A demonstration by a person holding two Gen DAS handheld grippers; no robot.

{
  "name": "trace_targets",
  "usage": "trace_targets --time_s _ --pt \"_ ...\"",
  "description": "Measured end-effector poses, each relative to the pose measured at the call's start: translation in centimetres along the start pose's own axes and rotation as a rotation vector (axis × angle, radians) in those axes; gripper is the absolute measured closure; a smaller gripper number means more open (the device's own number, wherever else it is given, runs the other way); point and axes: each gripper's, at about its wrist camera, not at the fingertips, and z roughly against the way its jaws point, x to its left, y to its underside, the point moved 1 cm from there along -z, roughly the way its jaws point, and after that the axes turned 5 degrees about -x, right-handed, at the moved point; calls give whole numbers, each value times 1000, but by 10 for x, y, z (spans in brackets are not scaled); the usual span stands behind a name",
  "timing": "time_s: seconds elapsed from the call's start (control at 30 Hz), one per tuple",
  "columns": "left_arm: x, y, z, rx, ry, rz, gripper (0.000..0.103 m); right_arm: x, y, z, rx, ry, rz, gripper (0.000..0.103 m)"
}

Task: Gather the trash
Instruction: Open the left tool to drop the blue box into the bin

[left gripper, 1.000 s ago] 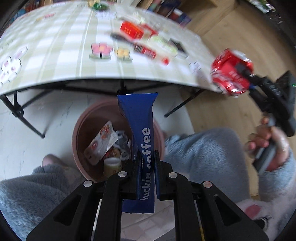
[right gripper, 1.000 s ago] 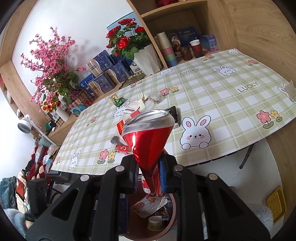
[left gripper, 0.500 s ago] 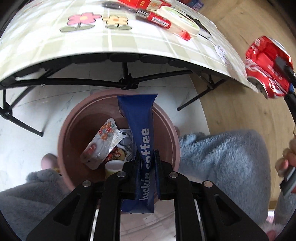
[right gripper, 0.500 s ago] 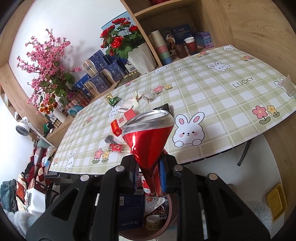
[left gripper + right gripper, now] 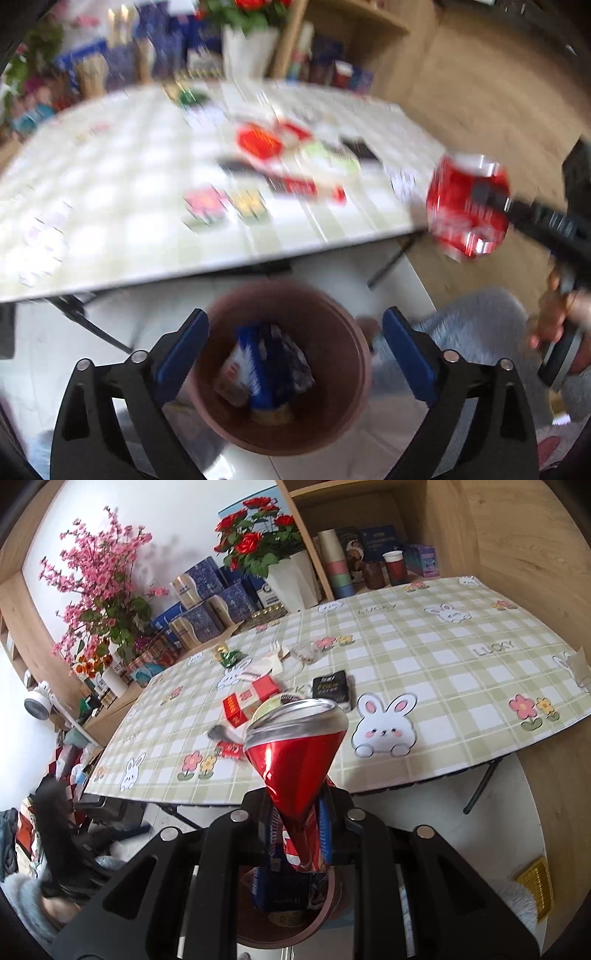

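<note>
Your left gripper (image 5: 293,345) has its jaws spreading wide, with nothing between the blue pads (image 5: 406,354); it hangs over the bin (image 5: 343,369) on the floor just in front of the table (image 5: 110,206). That view is blurred. A blue wrapper (image 5: 258,369) lies inside the bin among other trash, clear of both pads. Your right gripper (image 5: 297,823) is clamped on a crushed red can (image 5: 295,753), pinching its flattened lower end so the silver top fans out above the jaws. You hold the can in the air near the table's front edge, and the right view shows the bin rim (image 5: 325,915) under that gripper. More trash sits on the checked cloth: a red box (image 5: 264,688), a black packet (image 5: 328,686), and a red wrapper (image 5: 229,749).
</note>
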Motion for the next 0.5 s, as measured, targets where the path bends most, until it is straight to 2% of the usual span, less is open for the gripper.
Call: trace_targets --time_s 0.17,0.5 --pt "12 -14 45 -162 -78 15 6 8 11 -5 31 -5 12 82" --pt "45 -25 105 -351 -233 42 6 21 26 -10 78 -7 42 82"
